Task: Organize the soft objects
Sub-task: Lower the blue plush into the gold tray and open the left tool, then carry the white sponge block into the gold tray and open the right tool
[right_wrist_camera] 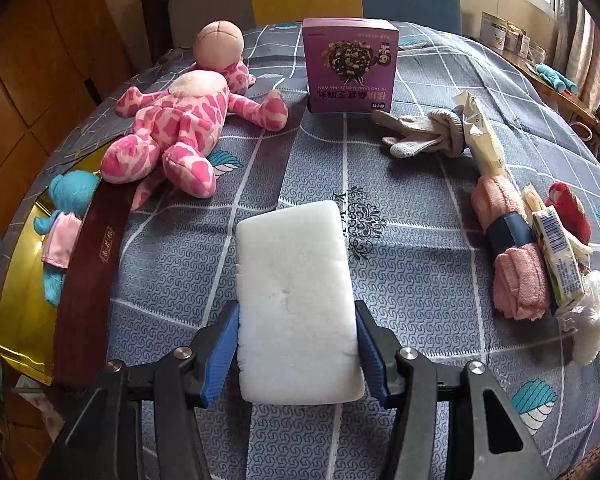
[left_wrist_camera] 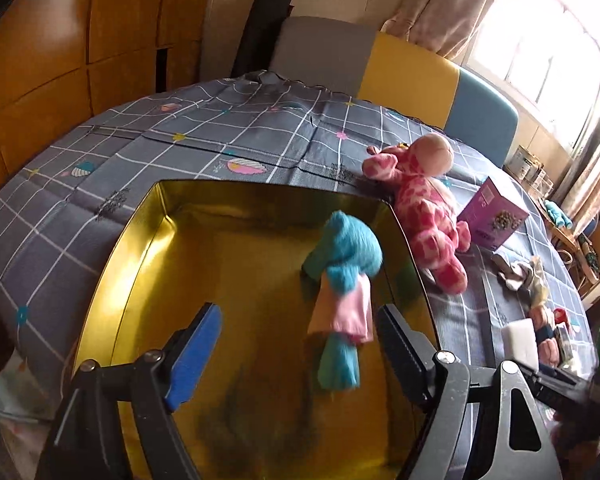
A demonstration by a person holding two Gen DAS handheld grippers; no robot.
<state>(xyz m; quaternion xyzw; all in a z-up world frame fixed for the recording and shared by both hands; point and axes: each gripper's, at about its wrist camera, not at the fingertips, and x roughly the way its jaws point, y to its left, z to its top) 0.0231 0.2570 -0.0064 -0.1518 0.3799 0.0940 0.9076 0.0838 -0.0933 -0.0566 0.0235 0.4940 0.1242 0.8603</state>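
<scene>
- Sponge (right_wrist_camera: pixel 298 304): white, soft, light; pinched at both long edges by right claw (right_wrist_camera: pixel 298 320), above the worktop (right_wrist_camera: pixel 420 320).
- Blue plush (left_wrist_camera: pixel 342 280): in gold box (left_wrist_camera: pixel 132 256), right side; left claw (left_wrist_camera: pixel 296 344) wide apart, empty.

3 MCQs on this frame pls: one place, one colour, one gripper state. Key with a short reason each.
1. Where is the blue plush toy?
A. in the gold-lined box
B. on the purple carton
C. under the glove

2. What colour is the giraffe plush?
A. green
B. pink and white
C. black

3. What does the right gripper hold?
A. nothing
B. a towel
C. the white sponge

Key: A, it lies inside the box walls; B, pink patches on pale fur; C, both pads press the sponge's sides.
</scene>
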